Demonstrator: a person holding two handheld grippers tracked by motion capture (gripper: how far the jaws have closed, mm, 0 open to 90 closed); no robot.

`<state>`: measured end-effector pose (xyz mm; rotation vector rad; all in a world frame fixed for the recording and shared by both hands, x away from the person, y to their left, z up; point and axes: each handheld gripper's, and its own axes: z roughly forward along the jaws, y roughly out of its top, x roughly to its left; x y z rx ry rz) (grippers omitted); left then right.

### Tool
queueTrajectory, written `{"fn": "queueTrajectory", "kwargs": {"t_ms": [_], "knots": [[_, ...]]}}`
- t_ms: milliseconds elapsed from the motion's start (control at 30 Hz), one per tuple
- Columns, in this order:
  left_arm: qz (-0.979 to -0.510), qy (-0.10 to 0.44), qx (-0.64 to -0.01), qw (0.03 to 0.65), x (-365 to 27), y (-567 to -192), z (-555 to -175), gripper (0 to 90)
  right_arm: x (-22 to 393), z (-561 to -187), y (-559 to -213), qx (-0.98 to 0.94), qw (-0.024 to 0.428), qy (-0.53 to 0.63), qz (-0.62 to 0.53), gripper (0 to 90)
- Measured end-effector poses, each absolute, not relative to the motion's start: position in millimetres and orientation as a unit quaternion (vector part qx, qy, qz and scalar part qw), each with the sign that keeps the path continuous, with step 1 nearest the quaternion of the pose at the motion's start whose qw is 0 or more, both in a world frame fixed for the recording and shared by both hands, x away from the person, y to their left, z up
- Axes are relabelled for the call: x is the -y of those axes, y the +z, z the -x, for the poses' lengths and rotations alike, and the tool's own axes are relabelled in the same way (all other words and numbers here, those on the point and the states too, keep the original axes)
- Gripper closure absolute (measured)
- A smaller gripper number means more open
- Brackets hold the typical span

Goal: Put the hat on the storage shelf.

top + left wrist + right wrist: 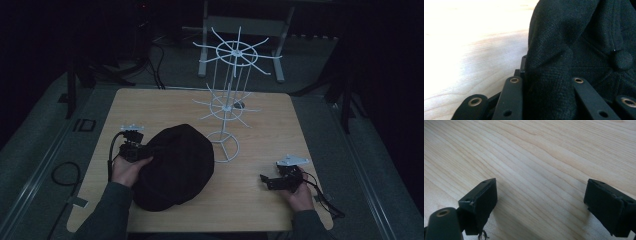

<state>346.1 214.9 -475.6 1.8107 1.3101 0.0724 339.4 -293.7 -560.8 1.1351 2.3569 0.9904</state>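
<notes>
The tabletop [260, 125] carried two things that mattered: a white wire rack [229, 95] standing toward its far middle, and a black cap [175, 167] lying flat on the near left, its far right edge almost at the rack's ring base.

The rack rose from that base through a lower wheel of spokes to a wider upper one. From the cap, it stood ahead and to the right, so I judged any hanging move would have to carry the cap up and away from me toward those spokes.

The cap lay with its long axis running from near left to far right. Its crown button [622, 60] showed in my left gripper view, off to the right of the jaws.

My left gripper [134, 150] was at the cap's left edge, and its jaws were clamped on a fold of the cloth, which bulged up between them. That hand was plainly the nearer one.

My right gripper [272, 181] rested on bare wood well apart from the cap, jaws spread wide with nothing between them.
</notes>
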Motion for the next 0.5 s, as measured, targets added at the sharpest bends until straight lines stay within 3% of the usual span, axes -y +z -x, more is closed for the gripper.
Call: {"fn": "queueTrajectory", "kwargs": {"t_ms": [500], "knots": [[-0.702,0.034,-0.531,0.472,-238,-458,-344,75.7,294,-339,-561,-0.83,0.171,0.349,-0.4,11.3]]}}
